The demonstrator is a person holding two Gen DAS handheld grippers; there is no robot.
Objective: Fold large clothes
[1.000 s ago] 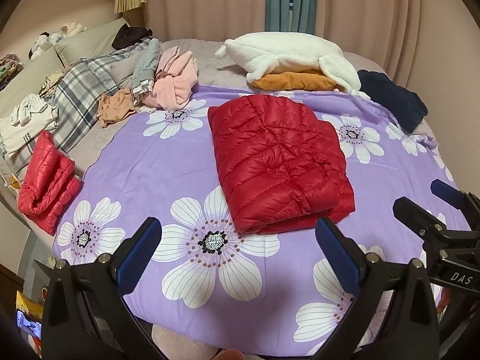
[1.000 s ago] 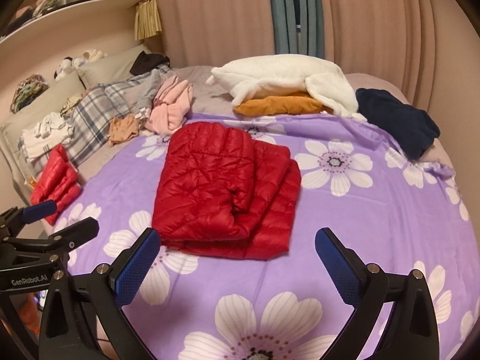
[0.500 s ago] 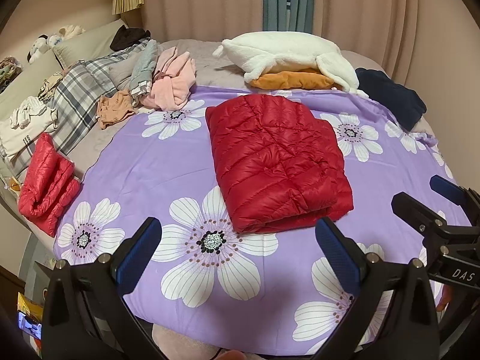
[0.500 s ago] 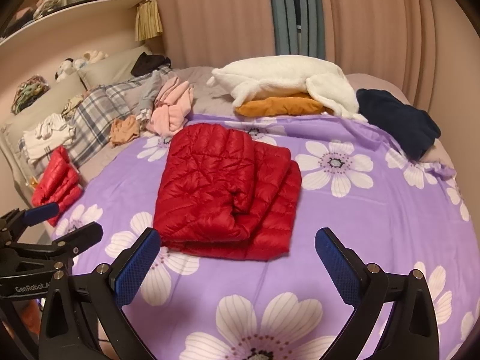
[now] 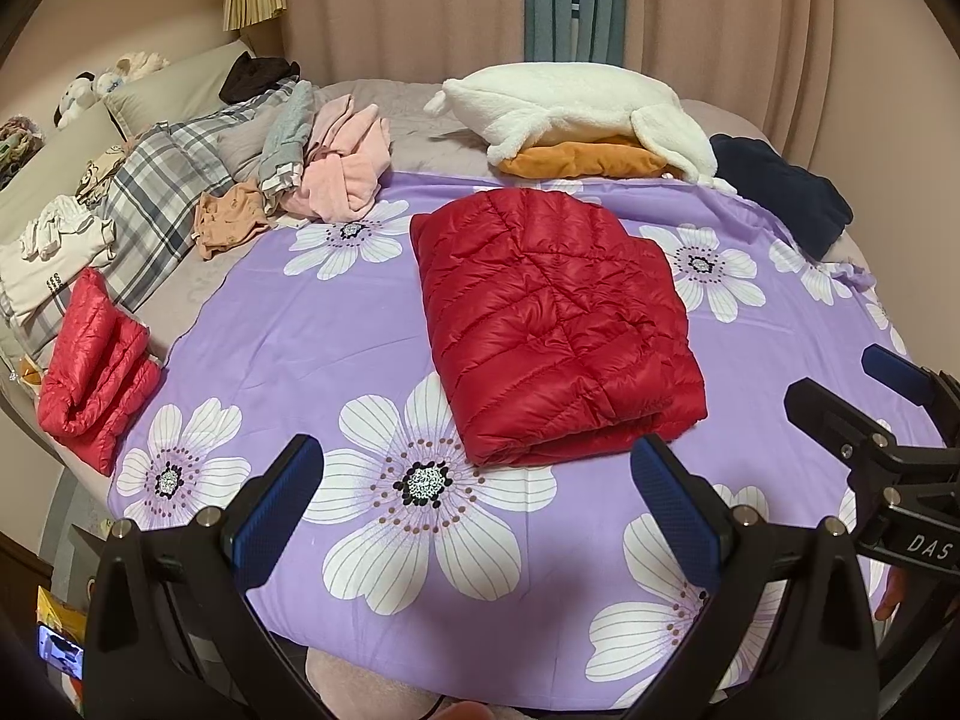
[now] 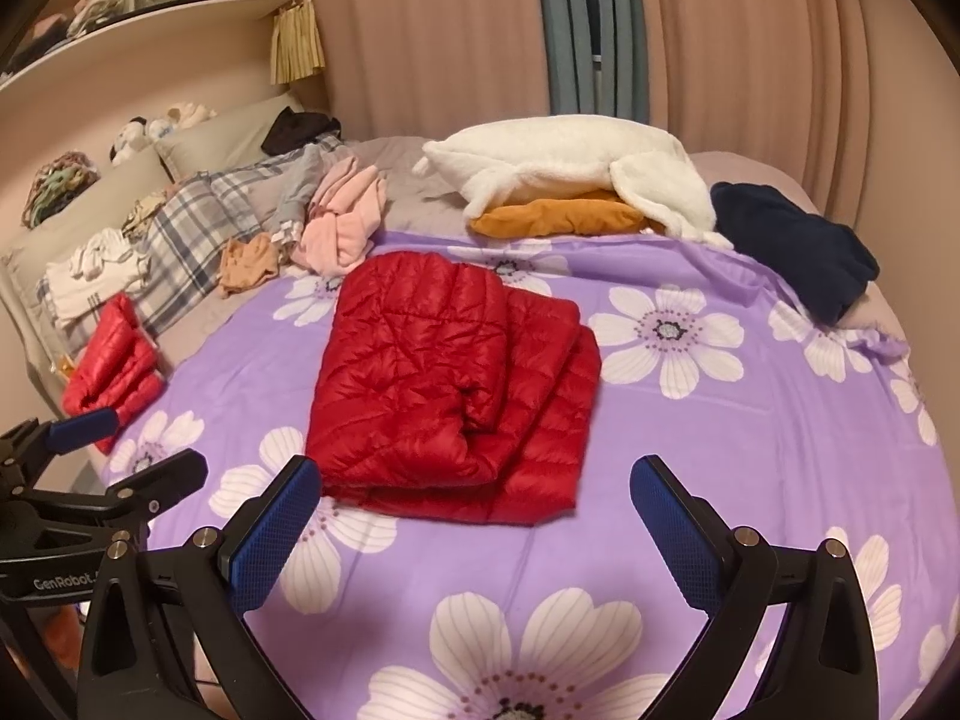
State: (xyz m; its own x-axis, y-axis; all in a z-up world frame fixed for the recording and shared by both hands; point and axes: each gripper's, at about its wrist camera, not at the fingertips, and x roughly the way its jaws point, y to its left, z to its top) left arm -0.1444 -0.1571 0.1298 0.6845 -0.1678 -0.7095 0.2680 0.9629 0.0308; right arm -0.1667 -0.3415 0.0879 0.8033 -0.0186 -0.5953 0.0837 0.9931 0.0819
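The left hand-held gripper (image 5: 474,501) has its blue-padded fingers (image 5: 276,504) spread wide and holds nothing; it hangs over the near part of the purple flowered sheet (image 5: 336,336), touching no cloth. The right hand-held gripper (image 6: 474,516) is likewise spread wide and empty, its pads above bare sheet just short of the near edge of the red down jacket (image 6: 444,384). In the left wrist view the right one shows at the right border, its two fingers apart, and in the right wrist view the left one shows at the lower left, also apart. The jacket lies folded into a thick rectangle near the middle of the sheet, with stacked layers stepping out along its right side and its near fold rounded. Bare sheet lies open on the jacket's left, right and near sides. A smaller folded red jacket (image 5: 90,366) sits at the left edge of the bed, well apart. Along the far side lie a pink garment (image 5: 342,171), a white fleece (image 5: 576,105) on an orange cushion (image 5: 585,159), and a navy garment (image 5: 780,192) at the far right corner
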